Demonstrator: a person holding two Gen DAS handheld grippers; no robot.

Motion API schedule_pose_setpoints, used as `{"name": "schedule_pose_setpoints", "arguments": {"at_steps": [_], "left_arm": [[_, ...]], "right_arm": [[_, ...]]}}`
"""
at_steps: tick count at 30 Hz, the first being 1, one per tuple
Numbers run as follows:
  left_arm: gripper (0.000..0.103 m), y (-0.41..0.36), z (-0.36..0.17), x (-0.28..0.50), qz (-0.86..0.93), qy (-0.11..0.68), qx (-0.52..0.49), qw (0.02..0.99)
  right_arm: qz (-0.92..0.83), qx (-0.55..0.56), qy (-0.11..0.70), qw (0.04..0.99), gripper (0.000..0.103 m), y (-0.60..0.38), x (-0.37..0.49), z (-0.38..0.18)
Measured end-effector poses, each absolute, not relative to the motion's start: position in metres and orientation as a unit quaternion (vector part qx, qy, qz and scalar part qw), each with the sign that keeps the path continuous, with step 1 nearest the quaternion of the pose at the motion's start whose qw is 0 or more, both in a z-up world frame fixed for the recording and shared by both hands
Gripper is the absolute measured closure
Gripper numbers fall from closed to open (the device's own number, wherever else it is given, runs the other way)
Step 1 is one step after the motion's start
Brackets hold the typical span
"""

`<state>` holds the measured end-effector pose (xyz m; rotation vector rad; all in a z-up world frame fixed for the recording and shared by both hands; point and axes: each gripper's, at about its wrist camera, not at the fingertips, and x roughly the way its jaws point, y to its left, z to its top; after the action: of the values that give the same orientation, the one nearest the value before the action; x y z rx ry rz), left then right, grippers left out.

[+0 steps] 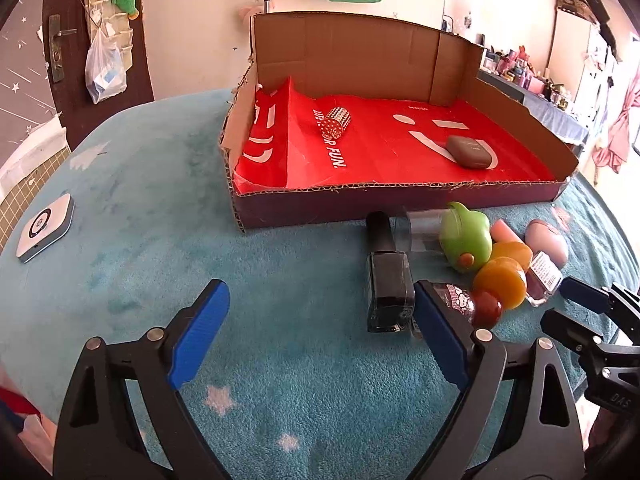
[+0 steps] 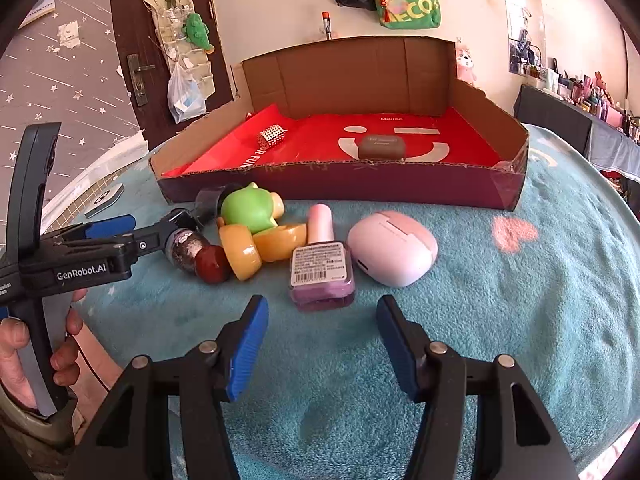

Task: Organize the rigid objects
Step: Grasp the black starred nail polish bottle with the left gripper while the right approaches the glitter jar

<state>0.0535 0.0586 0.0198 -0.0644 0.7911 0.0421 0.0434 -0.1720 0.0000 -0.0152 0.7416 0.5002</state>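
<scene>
Both sets of fingers stood wide apart, gripping nothing: I had the left gripper [image 1: 320, 340] beside the black bottle [image 1: 390, 292], the right gripper [image 2: 320, 344] before the pink bottle [image 2: 322, 268].

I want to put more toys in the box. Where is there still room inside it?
Inside the cardboard box, the red liner is bare between the studded cylinder and the brown case, and along the front wall. Outside, the green toy, pink nail polish and pink case crowd the blanket before it.

Pink-capped polish bottle [image 2: 322, 270], pink case [image 2: 392, 249], green toy [image 2: 250, 208] clustered before cardboard box [image 2: 400, 190]; studded cylinder [image 2: 274, 135] inside
</scene>
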Motion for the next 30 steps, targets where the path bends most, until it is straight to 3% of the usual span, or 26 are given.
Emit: {"name": "schedule_pose_setpoints", "arguments": {"at_steps": [30], "left_arm": [[0.011,0.088,0.017,0.048,-0.008,0.398,-0.071,0.915]], "right_arm": [[0.387,-0.057,0.317,0.864,0.042,-0.103,0.044,0.016]]}}
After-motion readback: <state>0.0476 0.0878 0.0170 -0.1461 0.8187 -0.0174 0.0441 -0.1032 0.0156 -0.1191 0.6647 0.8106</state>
